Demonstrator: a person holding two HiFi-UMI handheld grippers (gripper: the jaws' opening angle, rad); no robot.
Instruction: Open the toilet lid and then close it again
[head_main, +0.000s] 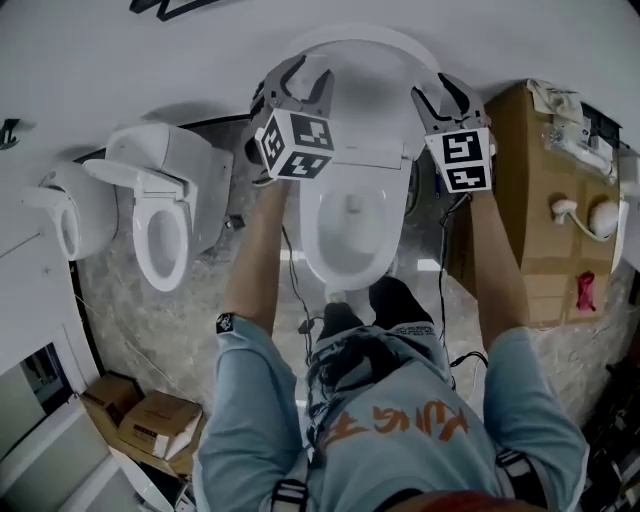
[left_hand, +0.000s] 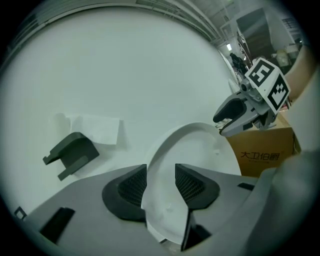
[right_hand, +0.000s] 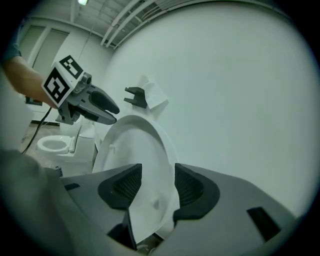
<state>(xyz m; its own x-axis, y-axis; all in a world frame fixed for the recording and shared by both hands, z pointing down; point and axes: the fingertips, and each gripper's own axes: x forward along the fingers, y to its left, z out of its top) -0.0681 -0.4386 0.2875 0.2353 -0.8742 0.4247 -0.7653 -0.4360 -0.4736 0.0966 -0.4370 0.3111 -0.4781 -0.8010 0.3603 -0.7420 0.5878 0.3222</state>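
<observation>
Nearest: the person's light-blue shirt (head_main: 390, 440), square in front of the toilet (head_main: 312, 250), with 1 forearm reaching past each side of it.

Toilet lid (head_main: 352, 95): raised, standing near upright at the back of the toilet and close to the wall (head_main: 150, 70). The bowl is exposed.

Left tongs (head_main: 305, 88): at the lid's left rim, above the back of the toilet. The pads are apart with the thin rim running between them, and no pad seems to press on it.

Right tongs (head_main: 433, 88): at the lid's right rim, in the same state: parted, with the rim in the gap and not clamped.

Judgement: placing 1 pair on each rim keeps the lid from twisting on its hinge. The opening half looks done and the closing remains.

Room: behind the toilet the wall blocks further travel. The forward arc over the bowl is free. A 2nd toilet (head_main: 160, 215) stands apart on the left. On the right a cardboard box (head_main: 530, 200) sits just beside the toilet, leaving the right tongs little side room.
</observation>
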